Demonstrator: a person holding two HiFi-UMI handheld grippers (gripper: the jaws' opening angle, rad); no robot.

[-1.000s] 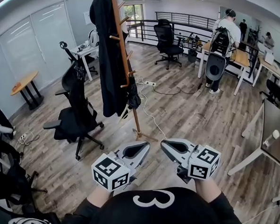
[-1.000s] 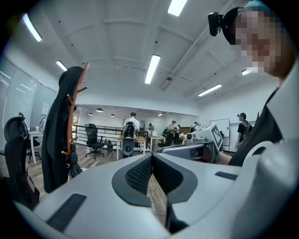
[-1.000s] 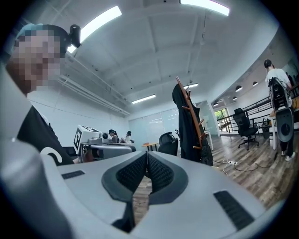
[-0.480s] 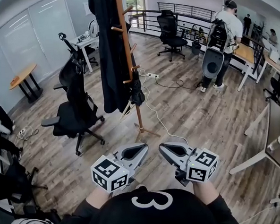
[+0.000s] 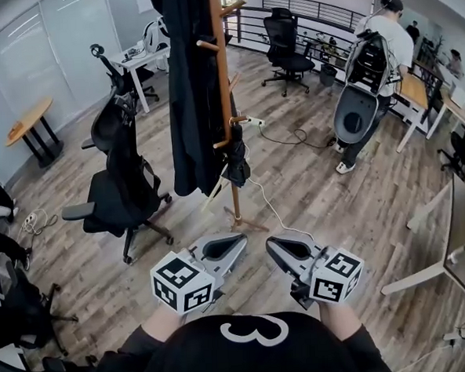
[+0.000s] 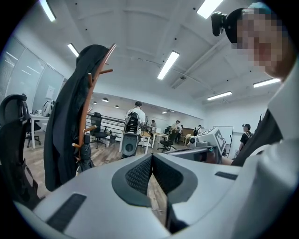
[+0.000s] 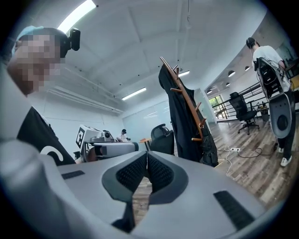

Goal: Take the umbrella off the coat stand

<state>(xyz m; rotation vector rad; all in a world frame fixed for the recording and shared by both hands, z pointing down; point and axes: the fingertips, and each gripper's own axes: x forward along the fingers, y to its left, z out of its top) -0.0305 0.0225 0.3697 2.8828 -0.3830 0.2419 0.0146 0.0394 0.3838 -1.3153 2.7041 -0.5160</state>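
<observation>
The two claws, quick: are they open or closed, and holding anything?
Left claw: closed, holding nothing.
Right claw: closed, holding nothing.

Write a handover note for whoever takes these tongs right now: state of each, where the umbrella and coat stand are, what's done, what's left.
Left tongs: shut, empty.
Right tongs: shut, empty. Both are held low, short of the stand.
Umbrella: folded, dark, hanging from a lower peg of the coat stand, beside a black coat.
Done: nothing taken yet.
Left: step in, open one pair of tongs, grip the umbrella, lift it off the peg.
</observation>
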